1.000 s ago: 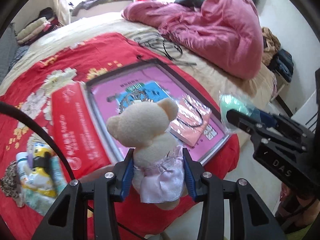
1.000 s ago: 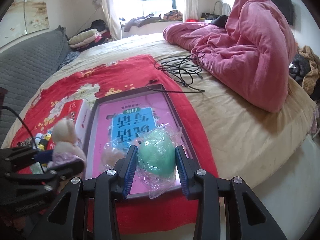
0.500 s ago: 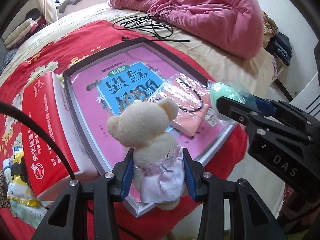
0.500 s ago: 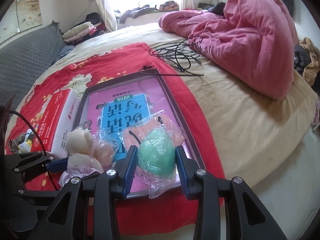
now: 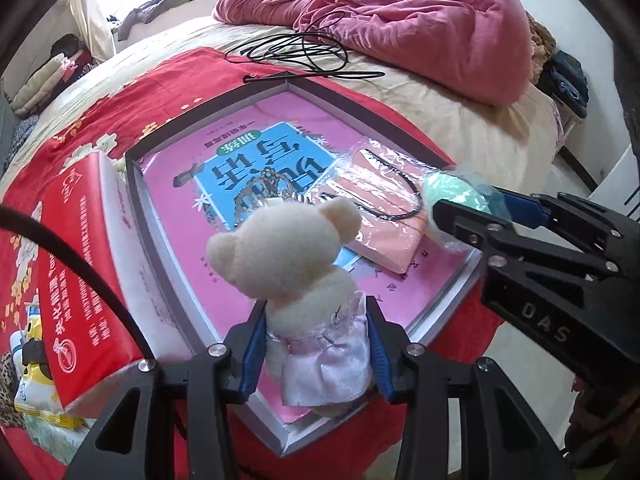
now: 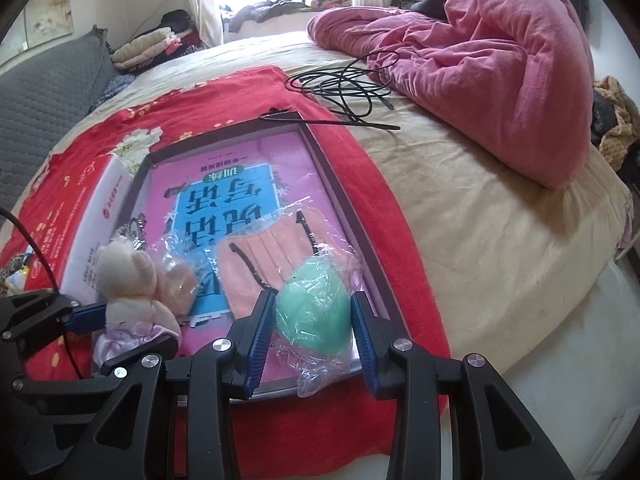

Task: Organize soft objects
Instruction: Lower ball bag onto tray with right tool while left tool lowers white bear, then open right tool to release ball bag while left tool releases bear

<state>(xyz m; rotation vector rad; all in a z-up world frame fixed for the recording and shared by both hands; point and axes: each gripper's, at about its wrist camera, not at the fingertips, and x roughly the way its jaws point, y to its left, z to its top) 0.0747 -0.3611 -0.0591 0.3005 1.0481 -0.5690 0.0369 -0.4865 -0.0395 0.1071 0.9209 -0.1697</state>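
Pinching a teddy bear, left jaws hover beside right jaws clamping a wrapped green sponge.

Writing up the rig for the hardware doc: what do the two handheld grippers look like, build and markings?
Both match: the left gripper and right gripper have black angular plastic arms with silver screw heads, and two parallel fingers lined with ribbed blue pads. The right gripper's body carries white "DAS" lettering. A thin black cable arcs beside the left gripper. No hands or sleeves are in view.
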